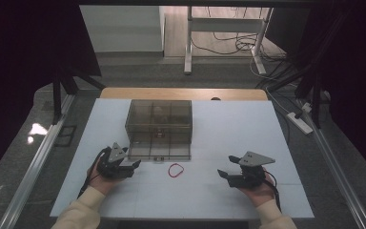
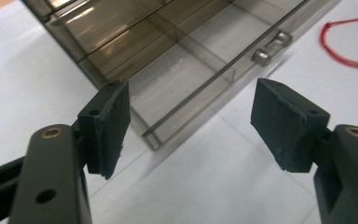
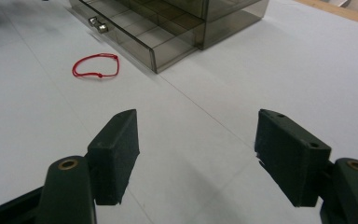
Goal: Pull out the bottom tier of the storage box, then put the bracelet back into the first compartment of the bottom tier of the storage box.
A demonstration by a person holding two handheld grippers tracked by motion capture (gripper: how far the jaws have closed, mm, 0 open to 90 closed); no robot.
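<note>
A smoky see-through drawer box (image 1: 158, 114) stands at the middle of the white table (image 1: 228, 129). Its bottom drawer (image 1: 159, 150) is pulled out toward me and looks empty inside, with a metal handle (image 1: 158, 160) on its front. A red string loop (image 1: 170, 171) lies flat on the table just in front of the drawer. My left gripper (image 1: 132, 166) is open at the drawer's front left corner (image 2: 151, 137), nothing between its pads. My right gripper (image 1: 225, 166) is open over bare table to the right of the red loop (image 3: 100, 75), and holds nothing.
The table's wooden far edge (image 1: 183, 93) lies behind the box. Beyond it are a desk frame (image 1: 188, 38) and cables (image 1: 228, 45) on the floor. Metal rails (image 1: 38, 162) run along both sides of the table.
</note>
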